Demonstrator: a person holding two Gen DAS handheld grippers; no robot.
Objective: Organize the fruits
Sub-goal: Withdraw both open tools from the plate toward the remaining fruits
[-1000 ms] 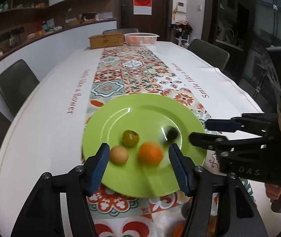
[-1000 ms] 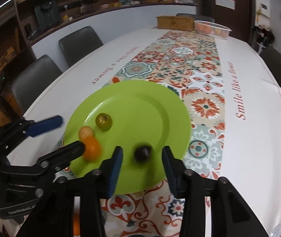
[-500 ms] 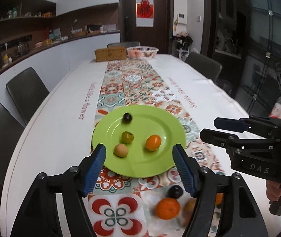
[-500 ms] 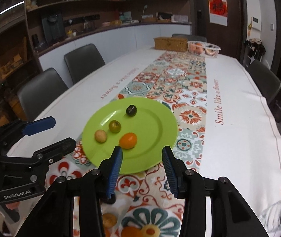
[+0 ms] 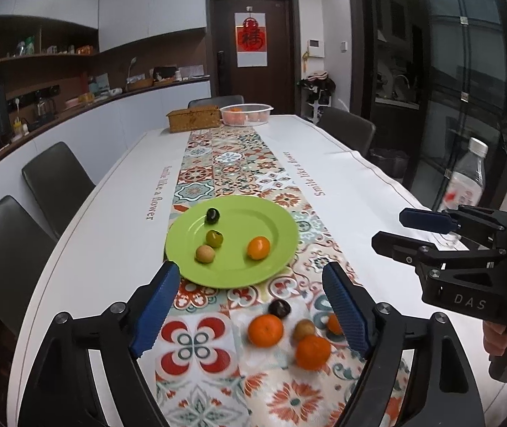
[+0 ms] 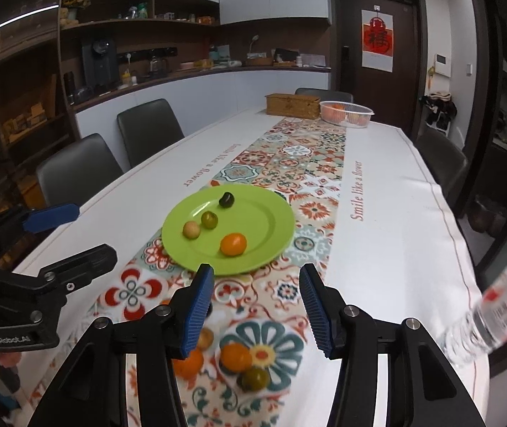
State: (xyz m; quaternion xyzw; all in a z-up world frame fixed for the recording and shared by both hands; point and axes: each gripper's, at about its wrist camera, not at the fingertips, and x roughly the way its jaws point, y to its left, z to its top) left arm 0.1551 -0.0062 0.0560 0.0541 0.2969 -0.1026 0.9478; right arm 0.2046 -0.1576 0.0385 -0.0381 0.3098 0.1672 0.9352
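On the patterned runner of the long white tabletop [image 5: 342, 174], a round lime-green plate [image 5: 275, 229] already carries four fruits: a small black one [image 5: 213, 215] at the far side, a green-yellow one [image 5: 214, 238], a pale tan one [image 5: 205, 253] and a small orange one [image 5: 258, 247]. Nearer me, off the plate, a loose cluster lies on the cloth — a dark plum-like fruit [image 5: 279, 308], two orange mandarins [image 5: 265, 330] [image 5: 312, 352], a tan fruit [image 5: 304, 328], and another partly hidden behind a finger.

My left tool [image 5: 246, 311] hangs above this cluster with its blue-padded jaws opening and nothing between them. My right tool [image 6: 255, 311] — also empty — has its jaws opening too, though narrower; a mandarin [image 6: 236, 357] and a greenish fruit [image 6: 254, 379] sit below it in the right wrist view.

Judgement: I am between picks, with the plate part filled and the near fruits not yet moved. The next move calls for lowering one tool over a single fruit, jaws straddling it, and closing gently. The fruits are crowded and round; a nudge could roll a neighbour away.

A clear plastic water bottle [image 5: 465, 179] stands at the right edge, well apart.
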